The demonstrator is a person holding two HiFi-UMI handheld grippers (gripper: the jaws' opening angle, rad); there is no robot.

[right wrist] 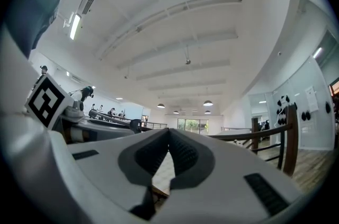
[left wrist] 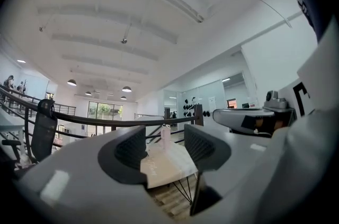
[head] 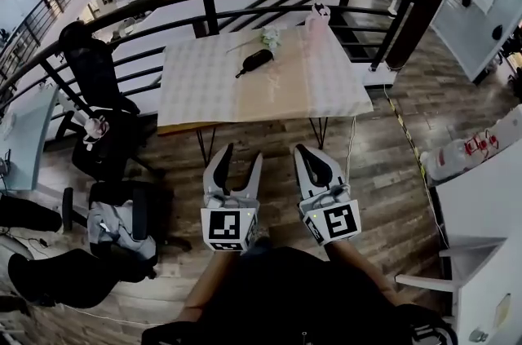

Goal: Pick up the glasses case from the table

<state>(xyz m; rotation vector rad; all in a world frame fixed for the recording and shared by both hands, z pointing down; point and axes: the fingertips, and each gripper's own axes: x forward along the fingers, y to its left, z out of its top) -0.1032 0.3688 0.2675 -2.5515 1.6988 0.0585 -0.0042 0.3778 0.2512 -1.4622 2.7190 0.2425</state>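
The black oblong glasses case (head: pixel 257 59) is seen lying on the pale cloth-covered table (head: pixel 212 95), toward its 12 o'clock edge and well apart from both grippers. The left gripper (head: pixel 241 154) is held with its jaws apart and empty. The right gripper (head: pixel 311 152) is held with its jaw tips together on nothing.

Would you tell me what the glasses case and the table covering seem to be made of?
Glasses case: black, matte; plastic or leatherette perhaps, too small to settle. Table covering: pale, finely patterned sheet, likely cloth or vinyl, as it drapes over the right edge.
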